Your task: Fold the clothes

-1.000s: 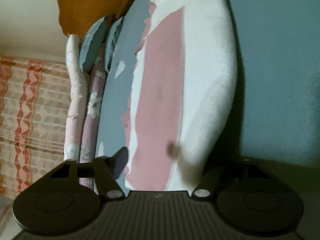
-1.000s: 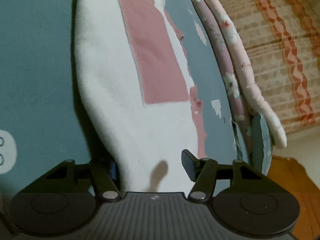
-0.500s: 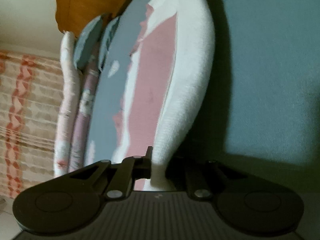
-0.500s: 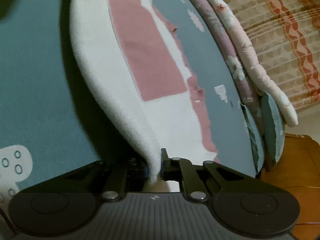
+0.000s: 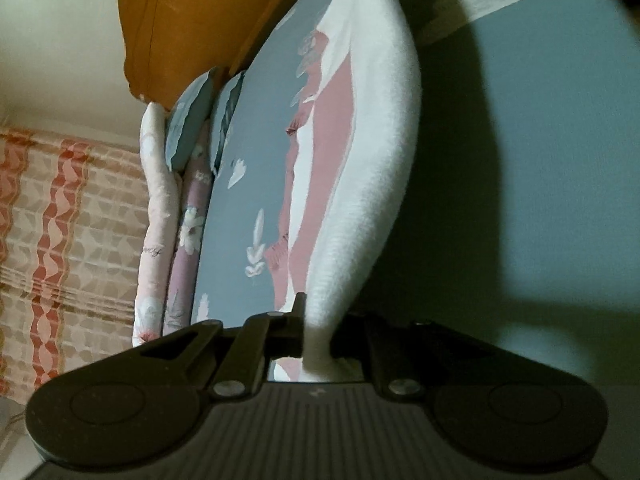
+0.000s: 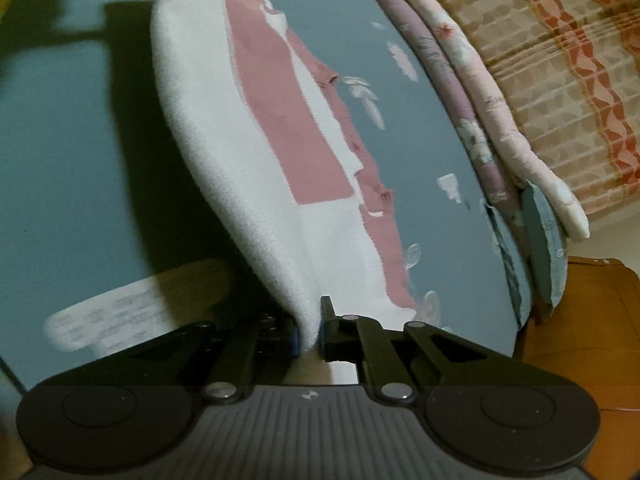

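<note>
The left gripper (image 5: 318, 332) and right gripper (image 6: 310, 330) each clamped one end of the white garment (image 6: 224, 152), which spanned between them.

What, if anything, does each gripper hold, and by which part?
Both hold the same white-and-pink garment. The left gripper and the right gripper each pinch one end of its raised white edge, stretched between them above the blue sheet.
</note>
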`<state>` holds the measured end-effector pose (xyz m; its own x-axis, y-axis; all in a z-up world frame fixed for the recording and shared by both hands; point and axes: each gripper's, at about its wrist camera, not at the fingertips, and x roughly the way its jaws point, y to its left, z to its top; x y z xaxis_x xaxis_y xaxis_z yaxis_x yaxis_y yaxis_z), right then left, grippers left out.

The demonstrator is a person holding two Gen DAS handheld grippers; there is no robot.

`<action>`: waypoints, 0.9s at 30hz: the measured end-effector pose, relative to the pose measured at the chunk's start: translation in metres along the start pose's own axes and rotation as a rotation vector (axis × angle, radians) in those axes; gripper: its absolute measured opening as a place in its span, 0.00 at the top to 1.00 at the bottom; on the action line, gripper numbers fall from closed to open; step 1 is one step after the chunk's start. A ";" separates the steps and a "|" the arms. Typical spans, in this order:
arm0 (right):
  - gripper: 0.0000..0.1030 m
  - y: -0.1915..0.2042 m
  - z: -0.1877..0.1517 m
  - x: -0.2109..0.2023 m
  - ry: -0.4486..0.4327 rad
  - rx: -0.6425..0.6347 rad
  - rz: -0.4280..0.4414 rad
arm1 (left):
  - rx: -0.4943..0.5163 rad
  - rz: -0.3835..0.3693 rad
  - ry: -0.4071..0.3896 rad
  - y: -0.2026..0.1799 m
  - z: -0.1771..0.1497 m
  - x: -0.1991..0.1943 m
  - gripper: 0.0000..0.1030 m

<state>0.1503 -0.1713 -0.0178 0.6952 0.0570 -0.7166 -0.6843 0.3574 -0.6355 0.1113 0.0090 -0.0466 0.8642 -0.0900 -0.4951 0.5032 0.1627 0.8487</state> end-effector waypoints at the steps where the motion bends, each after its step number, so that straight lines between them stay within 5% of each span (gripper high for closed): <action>1: 0.90 0.008 -0.003 -0.009 0.002 0.005 0.013 | 0.003 -0.004 -0.004 -0.006 -0.001 -0.009 0.94; 10: 0.89 0.057 -0.023 -0.037 0.021 0.081 0.049 | -0.034 -0.047 -0.003 -0.055 -0.003 -0.054 0.89; 15: 0.73 0.077 -0.036 -0.045 0.041 0.137 0.059 | -0.052 -0.105 0.009 -0.066 -0.009 -0.069 0.82; 21: 0.65 0.068 -0.073 -0.078 0.073 0.333 0.078 | -0.292 -0.208 0.075 -0.038 -0.035 -0.097 0.78; 27: 0.57 0.033 -0.073 -0.087 -0.125 0.668 0.090 | -0.652 -0.152 -0.060 0.017 -0.039 -0.089 0.60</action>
<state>0.0510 -0.2321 0.0023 0.6894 0.2062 -0.6944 -0.4860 0.8425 -0.2324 0.0429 0.0582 0.0043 0.7923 -0.2102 -0.5728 0.5297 0.7027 0.4750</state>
